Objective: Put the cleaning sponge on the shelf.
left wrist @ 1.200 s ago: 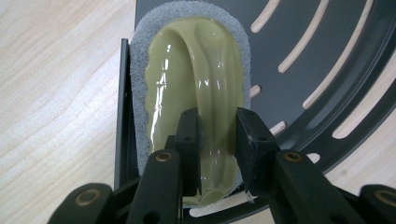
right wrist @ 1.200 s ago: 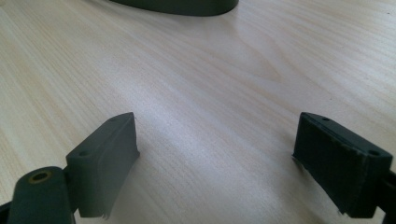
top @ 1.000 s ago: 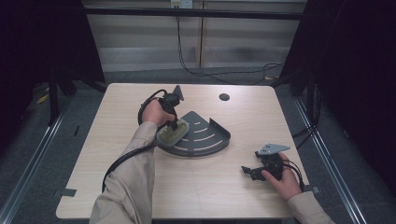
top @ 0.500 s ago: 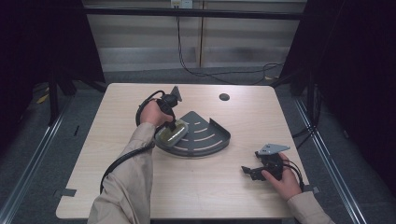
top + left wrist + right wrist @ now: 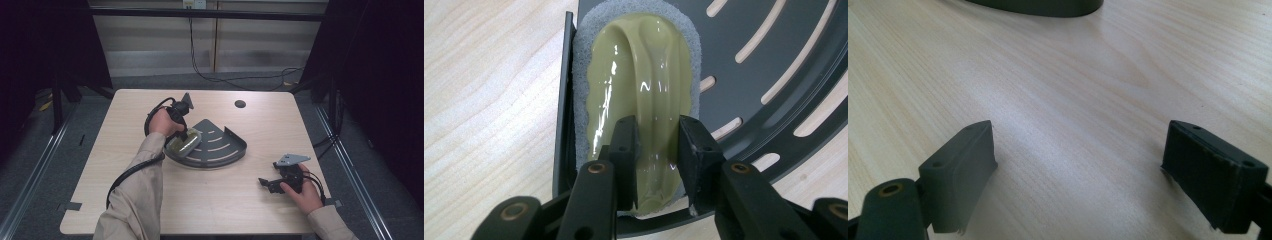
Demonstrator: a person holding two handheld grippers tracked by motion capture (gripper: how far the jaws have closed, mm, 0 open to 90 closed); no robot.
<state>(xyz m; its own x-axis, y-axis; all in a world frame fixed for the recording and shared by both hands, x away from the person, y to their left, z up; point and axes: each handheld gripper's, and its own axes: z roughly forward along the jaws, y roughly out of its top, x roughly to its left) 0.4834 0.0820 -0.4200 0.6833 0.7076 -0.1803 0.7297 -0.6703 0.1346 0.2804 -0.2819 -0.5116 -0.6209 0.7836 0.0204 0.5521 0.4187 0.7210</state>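
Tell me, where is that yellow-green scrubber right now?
In the high view the scrubber lies in the dark corner rack mid-table, against its left wall. The left gripper is shut on its handle ridge.

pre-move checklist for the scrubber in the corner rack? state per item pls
1. Left tongs shut on the scrubber handle ridge: ok.
2. Scrubber inside the corner rack, along its straight wall: ok.
3. Scrubber's foam base flat on the rack floor: cannot tell.
4. Right tongs open with nothing between them, over bare table: ok.
5. Right tongs apart from the rack: ok.
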